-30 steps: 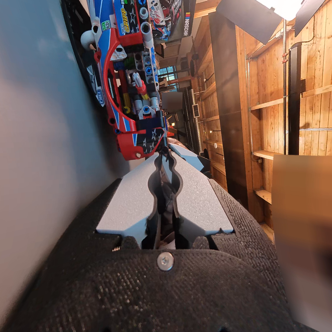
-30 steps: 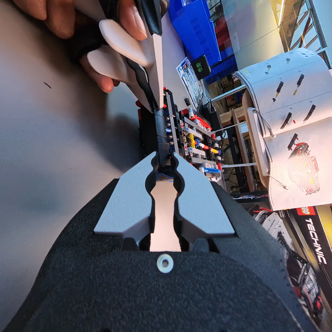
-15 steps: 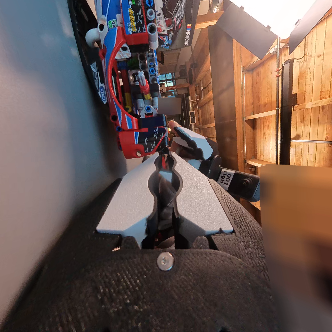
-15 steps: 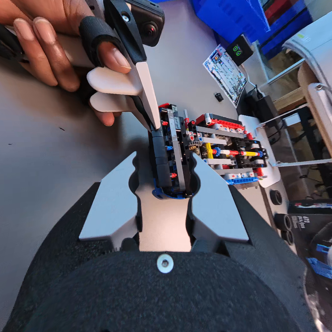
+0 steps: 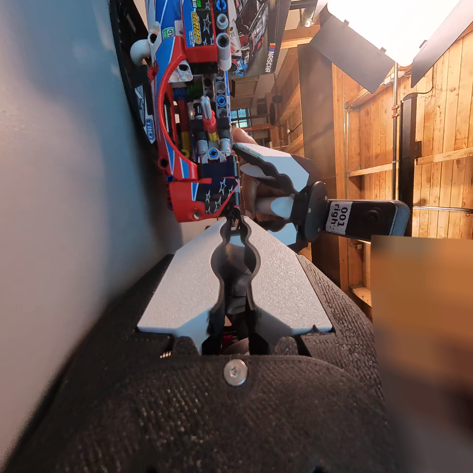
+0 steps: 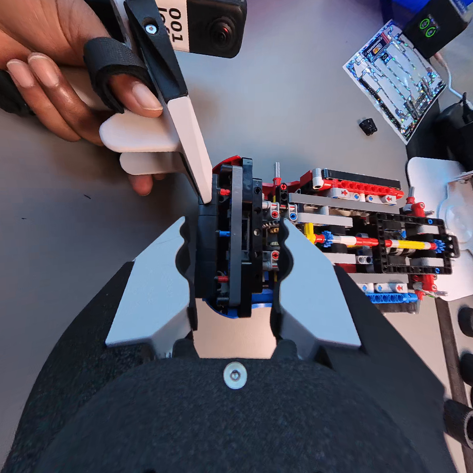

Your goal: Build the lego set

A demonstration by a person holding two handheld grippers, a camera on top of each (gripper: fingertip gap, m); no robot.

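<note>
The lego car [image 6: 358, 245], a red, blue and black Technic chassis, lies on the grey table [image 6: 281, 102]. My right gripper [image 6: 232, 221] is open, and its jaws stand wide on either side of the car's black and grey rear end. My left gripper [image 5: 236, 222] is shut on a thin black part at the rear corner of the car [image 5: 184, 122]. It also shows in the right wrist view [image 6: 204, 197], held by a hand [image 6: 51, 84]. One of the right gripper's fingers [image 5: 271, 163] shows beside the car in the left wrist view.
A shiny sticker sheet [image 6: 394, 84], a small black piece [image 6: 368, 126] and a black device with green lights [image 6: 432, 28] lie beyond the car. A white tray [image 6: 435, 174] sits under the car's far end. Black tyres [image 6: 463, 368] line the right edge. The lego box [image 5: 258, 33] stands behind. Less than 4 cm separates the two grippers' tips. The small black piece [image 6: 368, 126] is about 25 centimetres from my right fingertips.
My right gripper has opened from nearly shut to wide open and swung to look down on the car's rear end. My left gripper has kept its hold on the car.
</note>
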